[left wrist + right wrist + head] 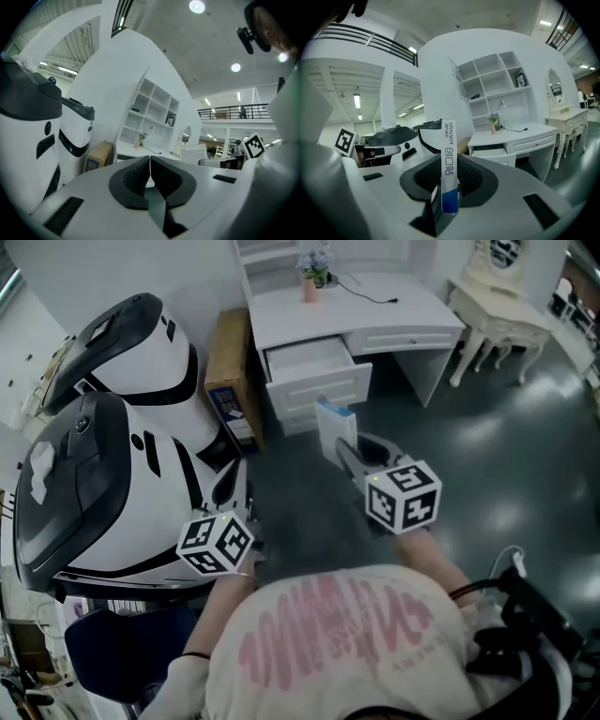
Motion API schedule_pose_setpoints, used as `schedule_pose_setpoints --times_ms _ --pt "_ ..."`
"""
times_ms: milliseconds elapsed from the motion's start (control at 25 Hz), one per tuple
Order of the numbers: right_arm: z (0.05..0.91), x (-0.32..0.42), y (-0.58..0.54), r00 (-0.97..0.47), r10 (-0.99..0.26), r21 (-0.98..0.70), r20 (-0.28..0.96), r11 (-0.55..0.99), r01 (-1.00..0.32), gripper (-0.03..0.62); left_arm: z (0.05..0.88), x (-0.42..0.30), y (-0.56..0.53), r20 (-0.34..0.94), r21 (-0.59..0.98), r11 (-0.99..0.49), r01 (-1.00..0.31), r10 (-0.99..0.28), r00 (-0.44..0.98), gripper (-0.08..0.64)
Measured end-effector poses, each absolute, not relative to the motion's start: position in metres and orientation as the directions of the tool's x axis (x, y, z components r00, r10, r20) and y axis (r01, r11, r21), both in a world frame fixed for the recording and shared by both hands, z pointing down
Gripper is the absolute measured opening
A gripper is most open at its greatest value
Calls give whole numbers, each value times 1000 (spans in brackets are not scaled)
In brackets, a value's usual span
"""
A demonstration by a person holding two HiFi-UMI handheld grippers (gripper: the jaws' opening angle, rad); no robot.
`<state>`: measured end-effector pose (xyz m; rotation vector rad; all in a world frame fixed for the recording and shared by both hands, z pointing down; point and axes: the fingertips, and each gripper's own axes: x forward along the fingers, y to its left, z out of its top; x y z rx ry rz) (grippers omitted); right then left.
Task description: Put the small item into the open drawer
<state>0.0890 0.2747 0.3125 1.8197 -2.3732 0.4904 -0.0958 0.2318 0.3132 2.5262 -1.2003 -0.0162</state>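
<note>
Soft white fabric with a pink print, the person's shirt (337, 634), lies just behind both tools. Smooth pale-grey plastic forms the body of the right tool (449, 180), and its pads are dark and finely ribbed. Its jaws stand narrow, clamped on the small box (449, 140), which rises upright from between them. That box is a thin, flat carton, white over most of its length, with a blue band at the gripped end and dark lettering down its narrow face. Ahead of the right tool and well apart from it, the drawer (314, 367) stands pulled out of the white table (394, 310); it is a plain rectangular tray with a panelled front. On the left tool (150, 168) the same ribbed pads press together with nothing between them. To its left bulge glossy, rounded white-and-black machine shells (103, 474). Ahead of it a brown cardboard box (230, 371) stands just beside the table.
</note>
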Motion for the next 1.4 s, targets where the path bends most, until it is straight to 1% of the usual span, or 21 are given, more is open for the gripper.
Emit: schedule_pose_setpoints --times_ms 200,440,720,1120,1400 --pt "319 117 269 -298 -907 -205 298 244 -948 101 320 -80 238 132 329 -556 -763 -773 620 34" --pt "331 128 268 -315 -894 -230 318 250 -941 101 325 -79 238 148 343 -524 -779 -789 596 34" --pt "342 142 259 -309 -888 -244 341 234 -941 101 331 -61 224 154 348 -533 -771 -779 608 34" --pt "349 142 206 -339 -873 -256 351 259 -931 101 335 -48 166 132 366 -536 -761 -779 613 34" --pt "358 151 145 -331 -874 -286 356 235 -929 101 339 -42 102 126 373 -544 -752 -773 621 34"
